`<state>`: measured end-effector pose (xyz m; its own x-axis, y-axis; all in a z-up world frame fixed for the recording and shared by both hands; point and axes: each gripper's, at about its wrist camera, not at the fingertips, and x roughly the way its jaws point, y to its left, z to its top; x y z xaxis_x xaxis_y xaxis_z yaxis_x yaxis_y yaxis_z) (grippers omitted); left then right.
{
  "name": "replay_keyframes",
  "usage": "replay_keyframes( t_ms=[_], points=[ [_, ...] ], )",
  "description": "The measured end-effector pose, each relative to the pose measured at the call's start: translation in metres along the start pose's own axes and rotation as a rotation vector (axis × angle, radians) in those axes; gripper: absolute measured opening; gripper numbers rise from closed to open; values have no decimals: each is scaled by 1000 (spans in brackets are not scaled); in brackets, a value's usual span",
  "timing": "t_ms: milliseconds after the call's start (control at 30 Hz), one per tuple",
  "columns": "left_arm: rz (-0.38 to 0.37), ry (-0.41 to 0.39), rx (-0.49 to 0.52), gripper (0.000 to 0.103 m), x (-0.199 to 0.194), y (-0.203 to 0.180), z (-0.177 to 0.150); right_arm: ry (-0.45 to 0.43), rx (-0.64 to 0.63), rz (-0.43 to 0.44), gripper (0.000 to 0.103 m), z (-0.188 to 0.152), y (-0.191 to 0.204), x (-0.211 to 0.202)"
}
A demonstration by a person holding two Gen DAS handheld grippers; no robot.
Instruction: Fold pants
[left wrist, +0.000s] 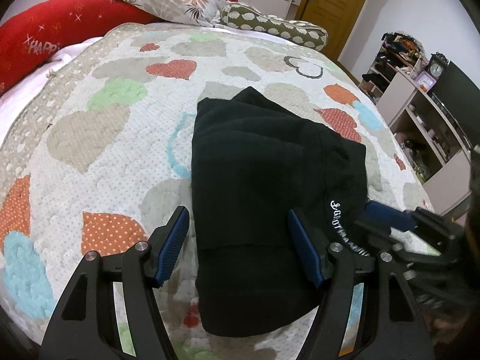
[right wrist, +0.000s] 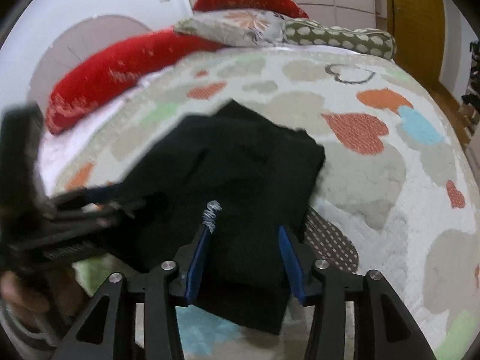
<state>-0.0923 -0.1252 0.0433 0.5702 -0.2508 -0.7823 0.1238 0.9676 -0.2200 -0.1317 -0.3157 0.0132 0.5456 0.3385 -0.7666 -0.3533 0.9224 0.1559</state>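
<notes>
The left gripper (left wrist: 238, 223) sits at the bottom centre of its view, jaws spread wide (blue pads facing inward). The right gripper (right wrist: 247, 220) is likewise parted, bottom centre of its blurred view.

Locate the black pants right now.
The black pants lie folded on the heart-print quilt, centre-right in the left wrist view, between the open fingers of both the left gripper and the right gripper.

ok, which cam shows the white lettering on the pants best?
Left wrist: the white lettering on the black pants is sharp, though partly folded. Right wrist shows only a motion-blurred white smear beside a blue finger pad.
</notes>
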Motion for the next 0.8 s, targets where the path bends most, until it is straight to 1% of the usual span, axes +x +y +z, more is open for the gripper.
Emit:
replay_keyframes(
  t_ms=[67, 200, 300, 400, 533, 667, 800],
  points=[
    [1, -3, -3, 68, -1, 1, 0, -1, 15, 8, 51, 2, -2, -2],
    [-6, 1, -7, 70, -2, 4, 1, -40, 54, 41, 51, 9, -11, -15],
    [-3, 0, -12, 73, -1, 5, 1, -46, 82, 40, 55, 10, -17, -18],
    [-9, -1, -13, 73, 0, 6, 1, -37, 103, 23, 56, 11, -23, -16],
    [-5, -2, -11, 73, -1, 6, 0, -61, 98, 32, 56, 18, -19, -21],
    [63, -44, 23, 73, -10, 2, 1, -86, 80, 42, 56, 30, -11, -26],
    [135, -130, 40, 73, -26, 2, 2, -125, 102, 40, 57, 33, -7, -30]
  ],
)
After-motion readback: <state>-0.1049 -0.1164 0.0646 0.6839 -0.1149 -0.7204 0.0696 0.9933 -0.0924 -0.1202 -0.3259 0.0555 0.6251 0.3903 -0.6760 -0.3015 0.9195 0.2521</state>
